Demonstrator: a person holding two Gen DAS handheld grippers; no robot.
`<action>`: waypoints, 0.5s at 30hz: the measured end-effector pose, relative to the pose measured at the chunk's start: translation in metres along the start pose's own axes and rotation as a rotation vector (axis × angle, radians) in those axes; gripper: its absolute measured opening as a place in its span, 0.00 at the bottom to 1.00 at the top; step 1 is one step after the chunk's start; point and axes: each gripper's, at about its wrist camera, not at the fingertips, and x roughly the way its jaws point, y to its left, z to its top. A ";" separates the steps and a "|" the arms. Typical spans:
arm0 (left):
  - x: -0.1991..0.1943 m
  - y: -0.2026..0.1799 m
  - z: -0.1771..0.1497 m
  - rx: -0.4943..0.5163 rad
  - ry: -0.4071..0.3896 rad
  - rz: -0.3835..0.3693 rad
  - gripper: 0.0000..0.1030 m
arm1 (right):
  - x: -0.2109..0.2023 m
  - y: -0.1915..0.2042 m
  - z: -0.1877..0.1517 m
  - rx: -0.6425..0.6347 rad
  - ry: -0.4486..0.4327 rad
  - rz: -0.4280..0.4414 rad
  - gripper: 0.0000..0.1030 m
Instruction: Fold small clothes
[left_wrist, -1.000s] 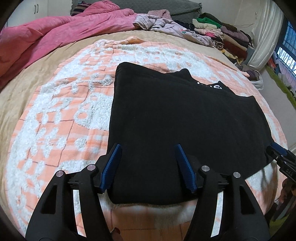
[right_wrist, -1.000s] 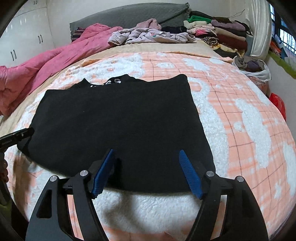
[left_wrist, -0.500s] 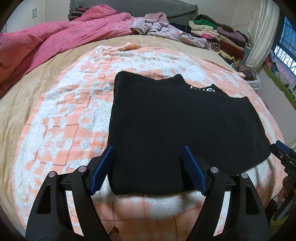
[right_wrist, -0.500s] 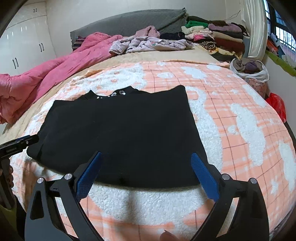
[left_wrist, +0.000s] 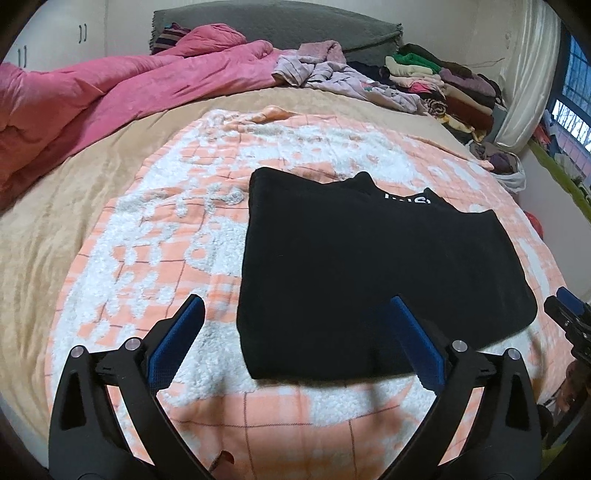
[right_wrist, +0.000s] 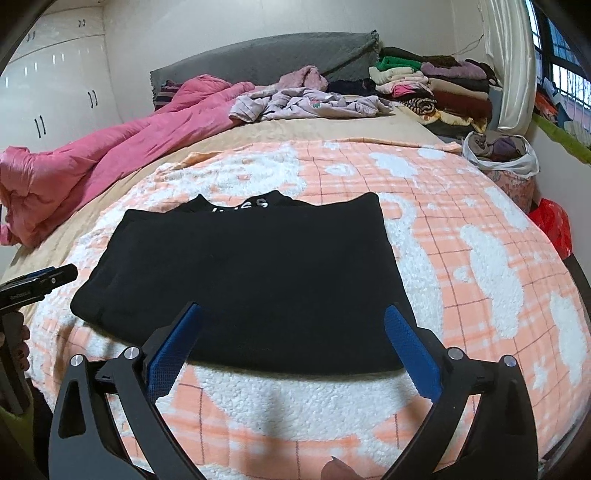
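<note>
A black garment (left_wrist: 369, 266), folded into a rectangle with white letters at its far edge, lies flat on the orange-and-white fleece blanket (left_wrist: 147, 236). My left gripper (left_wrist: 295, 301) hovers above its near left corner, jaws opening wide, with no cloth pinched between the blue pads. In the right wrist view the same garment (right_wrist: 251, 273) lies ahead, and my right gripper (right_wrist: 292, 308) hangs over its near edge, jaws also opening and holding nothing. Each gripper shows at the edge of the other's view: the right gripper (left_wrist: 569, 314) and the left gripper (right_wrist: 44, 280).
A pink duvet (left_wrist: 110, 96) is bunched along the bed's far left. Loose lilac clothes (right_wrist: 303, 103) and a stack of folded clothes (right_wrist: 436, 85) sit by the grey headboard (right_wrist: 258, 55). A bag of clothes (right_wrist: 498, 155) stands off the right side.
Both grippers have opened wider and lifted back from the garment's near edge. The black garment lies still on the blanket.
</note>
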 end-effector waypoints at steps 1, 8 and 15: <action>-0.001 0.001 0.000 -0.001 0.001 0.000 0.91 | -0.001 0.001 0.000 -0.001 -0.003 0.000 0.95; -0.007 0.008 -0.002 -0.008 -0.003 0.019 0.91 | -0.008 0.015 0.001 -0.033 -0.016 0.013 0.95; -0.014 0.016 -0.003 -0.015 -0.011 0.029 0.91 | -0.010 0.033 0.005 -0.065 -0.023 0.039 0.95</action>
